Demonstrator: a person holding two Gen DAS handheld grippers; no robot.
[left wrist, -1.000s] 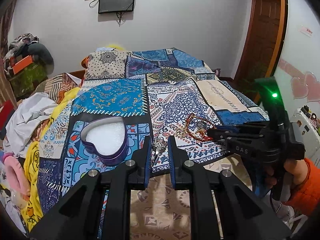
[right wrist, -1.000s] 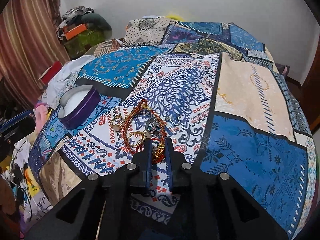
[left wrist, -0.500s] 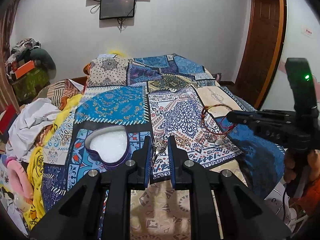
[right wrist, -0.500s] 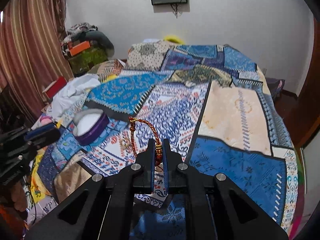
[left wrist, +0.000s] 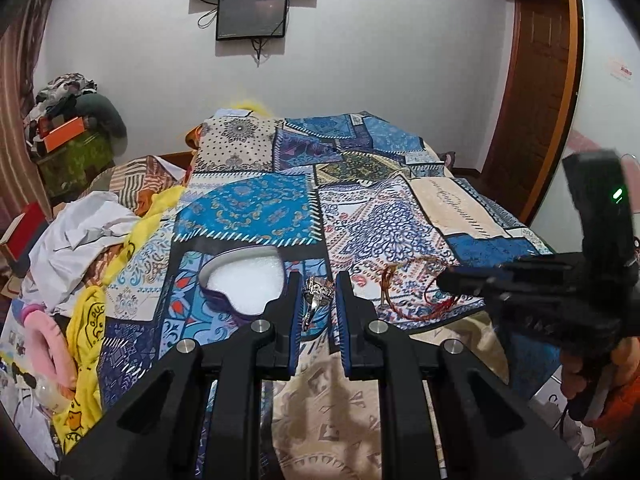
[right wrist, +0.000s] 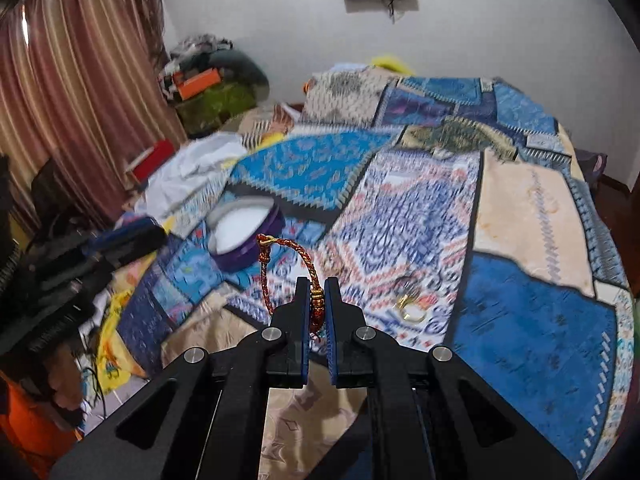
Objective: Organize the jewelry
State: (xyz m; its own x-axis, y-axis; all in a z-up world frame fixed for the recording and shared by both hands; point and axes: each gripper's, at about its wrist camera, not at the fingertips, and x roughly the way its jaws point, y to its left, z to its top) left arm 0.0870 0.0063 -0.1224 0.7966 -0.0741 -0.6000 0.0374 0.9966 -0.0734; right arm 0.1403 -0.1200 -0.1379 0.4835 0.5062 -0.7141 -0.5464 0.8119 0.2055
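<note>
My left gripper is shut on a silver ring and holds it above the bedspread, just right of the purple heart-shaped box with white foam inside. My right gripper is shut on a red and gold braided bracelet, lifted off the bed; the bracelet loops up to the left of the fingers. The box also shows in the right wrist view, ahead and to the left. A gold ring lies on the bedspread right of my right gripper. The right gripper shows blurred in the left wrist view.
A patchwork bedspread covers the bed. More thin jewelry lies on it near the front edge. Clothes are piled at the left. A curtain hangs at the left, a door stands at the right.
My right gripper has lifted the braided bracelet off the bed and swung left towards the heart-shaped box. My left gripper has risen a little, still holding the ring.
</note>
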